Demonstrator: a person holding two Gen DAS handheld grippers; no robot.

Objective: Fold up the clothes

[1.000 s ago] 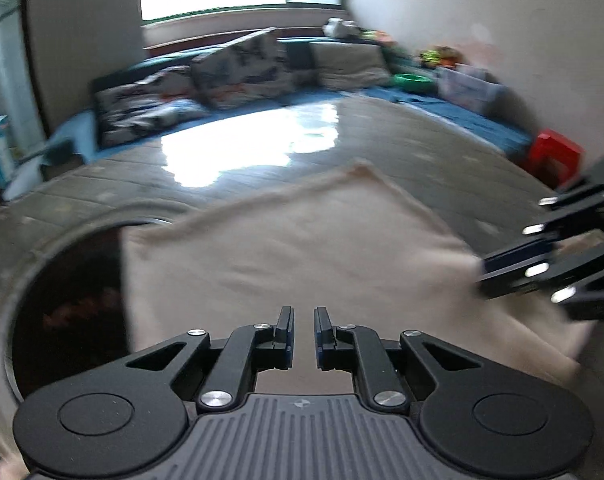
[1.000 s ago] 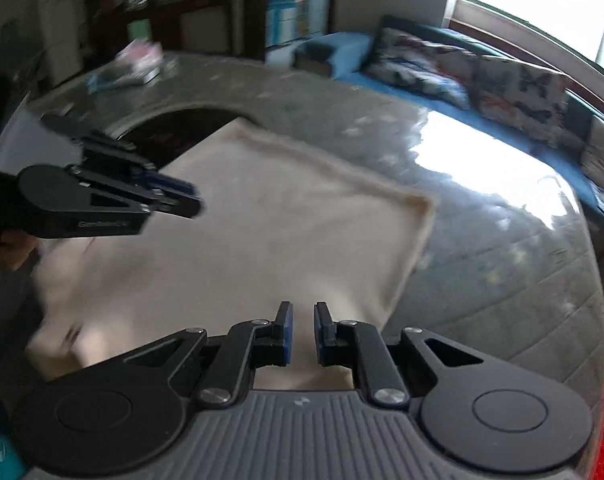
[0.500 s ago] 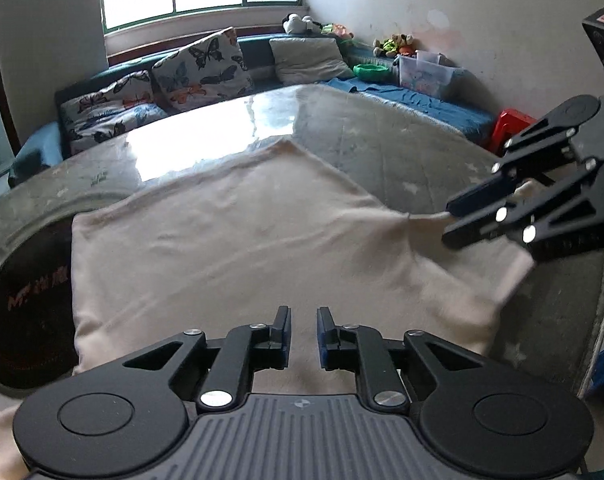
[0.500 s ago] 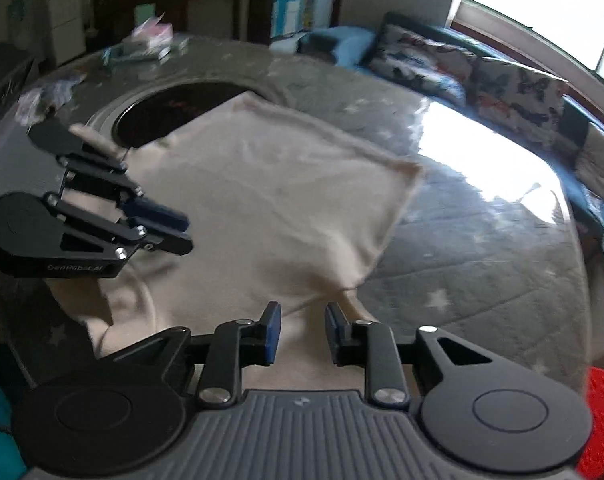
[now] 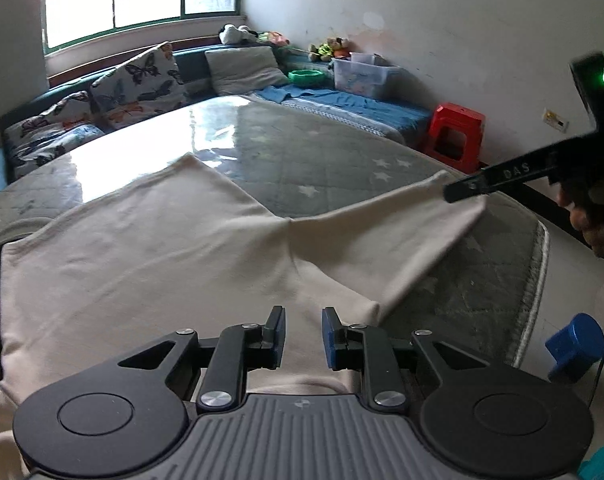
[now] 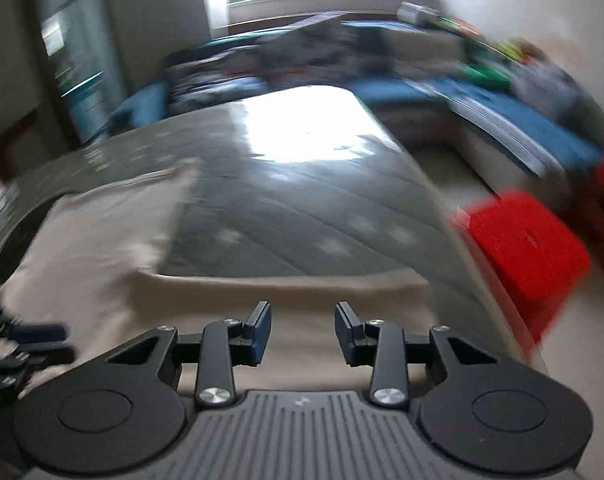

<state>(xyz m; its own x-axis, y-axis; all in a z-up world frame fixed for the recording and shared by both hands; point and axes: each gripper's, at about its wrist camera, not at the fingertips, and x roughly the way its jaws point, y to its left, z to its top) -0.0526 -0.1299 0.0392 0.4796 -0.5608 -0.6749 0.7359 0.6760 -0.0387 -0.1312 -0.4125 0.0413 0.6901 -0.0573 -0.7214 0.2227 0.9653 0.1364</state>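
A cream garment (image 5: 161, 248) lies spread flat on the grey quilted table (image 5: 342, 160). One sleeve (image 5: 382, 232) is stretched out to the right. My left gripper (image 5: 303, 336) hovers low over the garment's near edge, slightly open, with nothing between its fingers. The right gripper (image 5: 454, 192) shows at the sleeve's tip, held by a hand (image 5: 586, 220). In the blurred right wrist view, my right gripper (image 6: 303, 332) is open above the sleeve (image 6: 285, 292), empty, with the garment's body (image 6: 101, 240) to the left.
A red stool (image 5: 456, 132) stands past the table's right edge, also seen as the red stool (image 6: 522, 240). A blue object (image 5: 574, 352) sits low at the near right. A sofa with cushions (image 5: 133, 88) and a plastic box (image 5: 362, 76) line the far wall.
The right gripper carried the sleeve out to the right and opened. The left gripper's fingers parted a little. The right wrist view swung round toward the window.
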